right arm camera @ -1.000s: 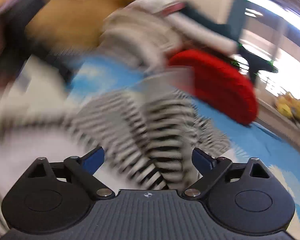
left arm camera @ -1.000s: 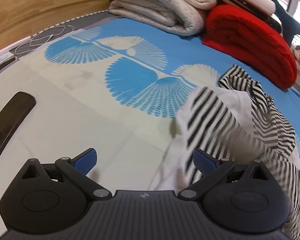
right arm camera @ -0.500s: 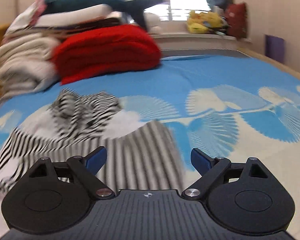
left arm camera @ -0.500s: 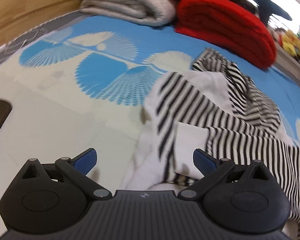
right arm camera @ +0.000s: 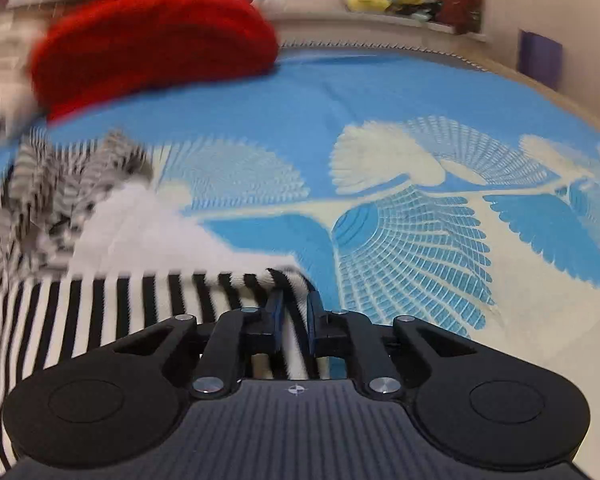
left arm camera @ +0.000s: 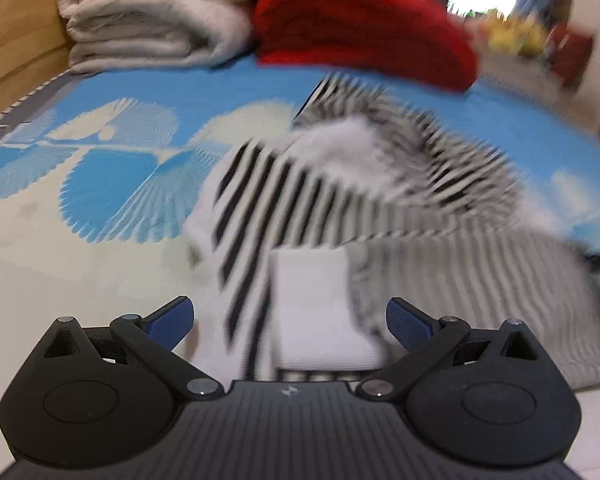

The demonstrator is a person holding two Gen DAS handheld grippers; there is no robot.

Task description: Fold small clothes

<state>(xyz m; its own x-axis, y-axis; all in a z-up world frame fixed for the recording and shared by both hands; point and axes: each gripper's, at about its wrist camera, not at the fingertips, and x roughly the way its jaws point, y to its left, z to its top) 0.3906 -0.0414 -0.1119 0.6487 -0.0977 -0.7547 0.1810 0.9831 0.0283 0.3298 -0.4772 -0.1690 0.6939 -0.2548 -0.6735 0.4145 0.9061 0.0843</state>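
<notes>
Crumpled black-and-white striped cotton garment lies on a bed covered by a blue and cream sheet printed with fan shapes. It sits near the bed's head end, just in front of a folded red knitted blanket and a stack of cream towels.

Right tongs have just been closing and now pinch a striped edge of the garment between their blue pads. Left tongs stand wide apart above a plain white patch of the cloth, gripping nothing.

Fabric looks thin, light and limp; it will likely sag and bunch wherever it is unsupported, so holds at hems or corners, one per tool, should serve best.

Its far part is bunched into a heap and its near part lies flatter. Long axis appears to run across the bed, from one tool toward the other, though blur and crumpling leave the neckline's direction unclear.
</notes>
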